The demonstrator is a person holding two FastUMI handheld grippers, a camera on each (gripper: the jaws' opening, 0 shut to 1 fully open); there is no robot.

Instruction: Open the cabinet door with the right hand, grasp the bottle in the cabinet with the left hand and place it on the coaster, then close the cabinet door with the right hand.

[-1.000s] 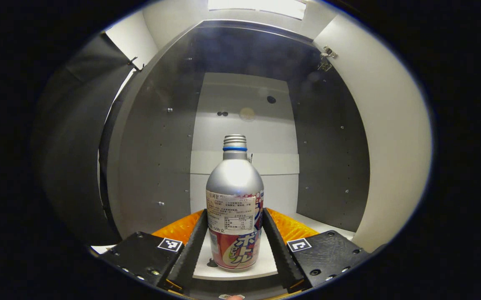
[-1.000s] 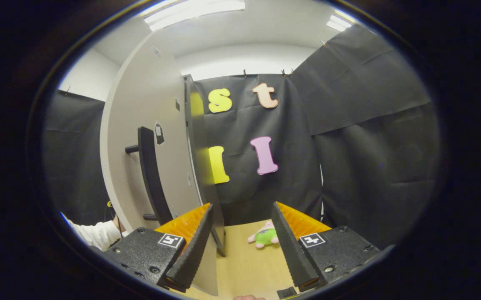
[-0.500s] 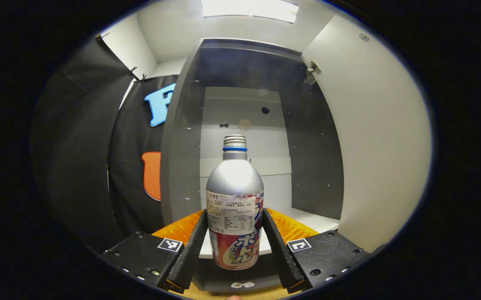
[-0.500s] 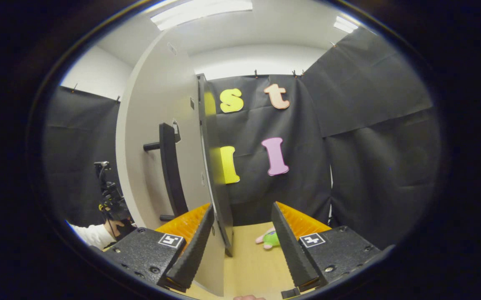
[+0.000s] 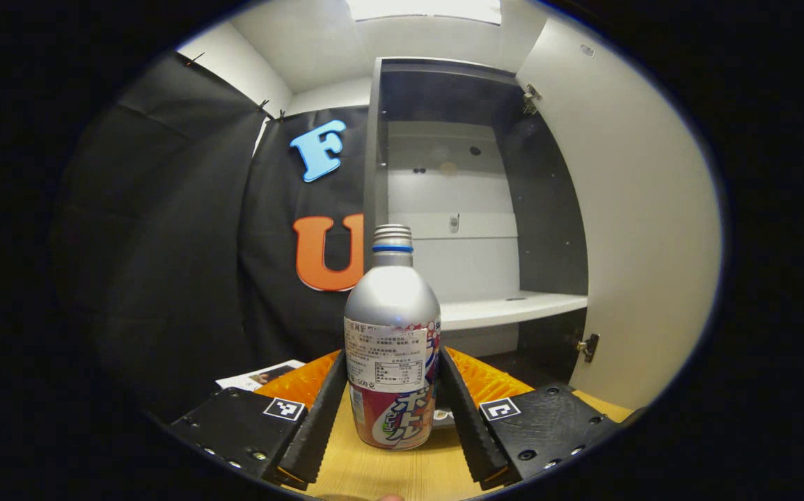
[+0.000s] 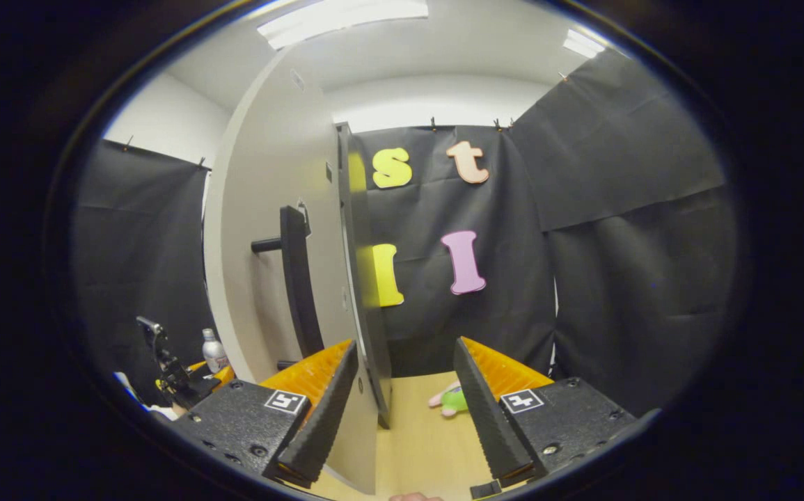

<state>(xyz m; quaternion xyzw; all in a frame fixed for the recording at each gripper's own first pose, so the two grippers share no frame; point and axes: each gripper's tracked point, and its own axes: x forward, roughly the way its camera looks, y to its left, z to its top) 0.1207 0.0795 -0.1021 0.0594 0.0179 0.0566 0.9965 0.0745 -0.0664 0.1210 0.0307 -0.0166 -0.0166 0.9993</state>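
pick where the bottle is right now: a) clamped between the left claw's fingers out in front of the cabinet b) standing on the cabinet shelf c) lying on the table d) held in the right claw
a: in the left gripper view the bottle sits pressed between both fingers of the left claw, over the wooden table, while the white cabinet shelf lies behind it; the right claw stands open by the cabinet door.

Bottle (image 5: 392, 306) brushed metal, glossy printed label; table (image 5: 402, 473) pale wood grain; cabinet door (image 6: 269, 229) matt
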